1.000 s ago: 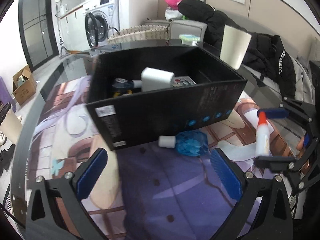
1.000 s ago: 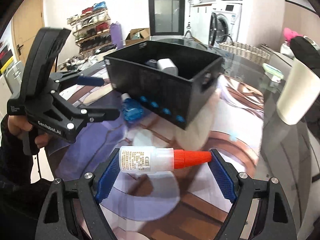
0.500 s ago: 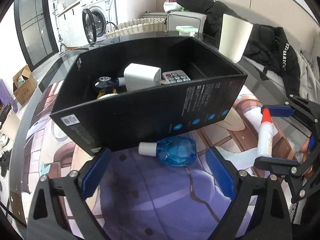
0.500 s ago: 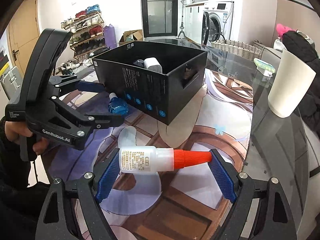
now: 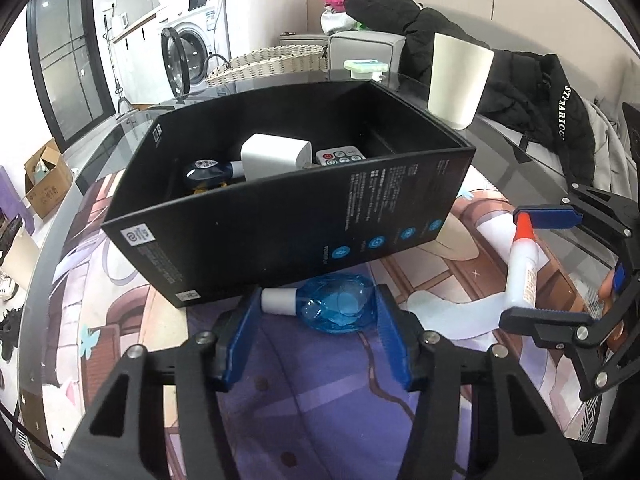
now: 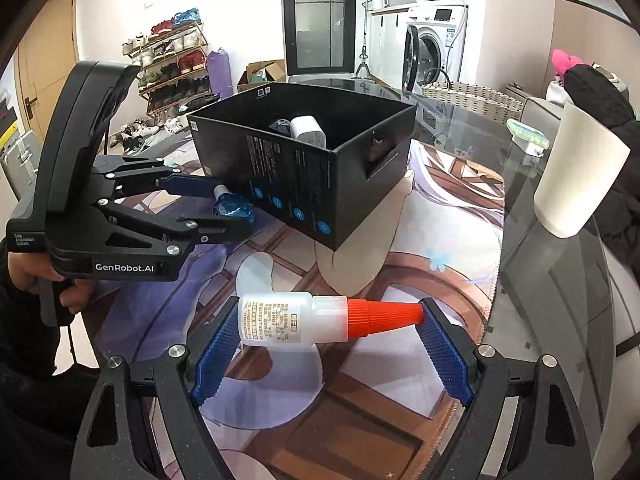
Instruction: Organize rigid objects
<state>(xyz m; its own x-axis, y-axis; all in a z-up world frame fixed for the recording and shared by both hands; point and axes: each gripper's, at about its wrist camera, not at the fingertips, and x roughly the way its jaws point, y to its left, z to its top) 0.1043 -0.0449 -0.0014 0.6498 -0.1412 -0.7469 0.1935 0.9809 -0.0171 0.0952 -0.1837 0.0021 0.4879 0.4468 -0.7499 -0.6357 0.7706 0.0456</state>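
Two loads now: my right hand-held gripper (image 6: 326, 330) clamps the glue bottle (image 6: 304, 319), so my left hand-held gripper (image 5: 320, 314), bracketing the blue bottle (image 5: 334, 308), should squeeze squarely before lifting over the black box (image 5: 288, 208) wall.

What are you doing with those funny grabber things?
A person is tidying small things into the black box. The right gripper is shut on a glue bottle with an orange cap, held end to end between its pads. The left gripper has its fingers on either side of a blue bottle lying on the mat beside the box. A white adapter and a remote lie in the box.
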